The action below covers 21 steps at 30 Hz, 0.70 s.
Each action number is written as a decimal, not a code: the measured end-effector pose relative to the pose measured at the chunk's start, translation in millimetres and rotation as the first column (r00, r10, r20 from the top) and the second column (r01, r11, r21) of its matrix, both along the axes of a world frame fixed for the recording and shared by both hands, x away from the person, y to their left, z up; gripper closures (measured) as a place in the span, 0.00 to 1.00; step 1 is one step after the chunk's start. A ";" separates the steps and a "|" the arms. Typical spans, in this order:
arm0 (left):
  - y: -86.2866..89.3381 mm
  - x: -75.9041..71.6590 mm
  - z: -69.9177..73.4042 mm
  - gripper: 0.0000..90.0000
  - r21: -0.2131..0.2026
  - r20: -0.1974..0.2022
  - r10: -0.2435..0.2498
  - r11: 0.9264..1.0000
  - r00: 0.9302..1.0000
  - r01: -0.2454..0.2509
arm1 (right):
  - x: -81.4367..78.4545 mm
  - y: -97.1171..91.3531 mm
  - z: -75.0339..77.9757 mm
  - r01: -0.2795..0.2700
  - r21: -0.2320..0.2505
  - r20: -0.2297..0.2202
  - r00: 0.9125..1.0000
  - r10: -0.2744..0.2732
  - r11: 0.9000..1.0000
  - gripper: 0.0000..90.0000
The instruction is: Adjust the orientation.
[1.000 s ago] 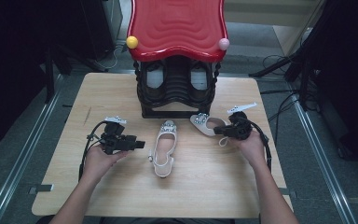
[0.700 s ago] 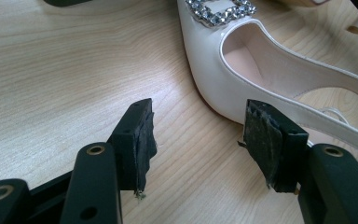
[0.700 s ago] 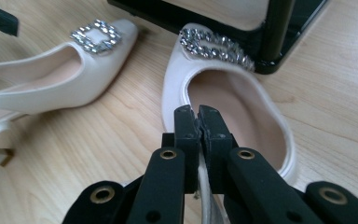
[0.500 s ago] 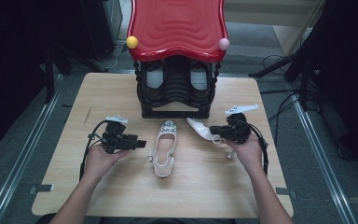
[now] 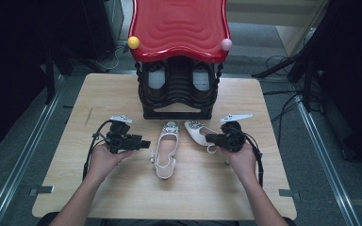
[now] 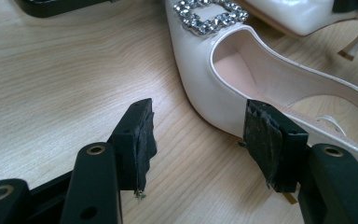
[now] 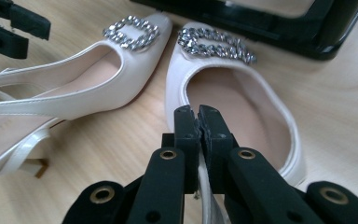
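My right gripper (image 5: 213,138) is clamped on the back strap of a glossy white pointed shoe with a rhinestone buckle (image 5: 197,132), its jaws pinched almost together on the thin strap in the right gripper view. That shoe sits on the pale wooden desk (image 5: 122,89) right of the middle, toe towards the far edge; from above it seems tipped up off its slim heel (image 5: 227,161), though my hand hides most of it. Just to its left lies the matching white slingback shoe with the same sparkling buckle (image 5: 165,148), flat on its sole near the desk's centre, toe towards the far edge too. My left gripper (image 5: 145,144) rests beside that second shoe, jaws wide apart with nothing between the pads (image 6: 142,140); one pad stands close against the shoe's side. Beyond both toes, at the far edge, stands a black plastic rack under a red wavy lid (image 5: 179,28).
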<state>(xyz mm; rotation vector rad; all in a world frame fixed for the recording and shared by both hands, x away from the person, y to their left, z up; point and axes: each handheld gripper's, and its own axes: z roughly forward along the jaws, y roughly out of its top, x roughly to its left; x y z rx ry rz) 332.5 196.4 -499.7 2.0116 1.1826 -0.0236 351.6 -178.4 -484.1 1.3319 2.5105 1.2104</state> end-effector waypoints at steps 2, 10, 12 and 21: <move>-1.5 0.6 -0.4 0.48 0.004 -0.001 -0.005 1.000 1.000 0.005 | -2.3 2.0 -3.3 0.009 0.009 -0.020 1.000 -0.009 1.000 0.97; -6.7 3.8 -0.7 0.48 0.007 -0.004 -0.019 1.000 1.000 0.019 | -10.1 18.2 -14.4 0.024 -0.024 -0.045 0.999 -0.025 0.999 0.97; -7.6 4.5 -0.7 0.48 0.007 -0.003 -0.020 1.000 1.000 0.020 | -11.3 21.5 -15.4 0.034 -0.028 -0.031 0.999 -0.035 0.999 0.97; -10.5 6.6 -1.4 0.48 0.005 -0.003 -0.031 1.000 1.000 0.031 | -14.2 32.5 -17.1 0.023 -0.015 -0.011 1.000 -0.023 1.000 0.89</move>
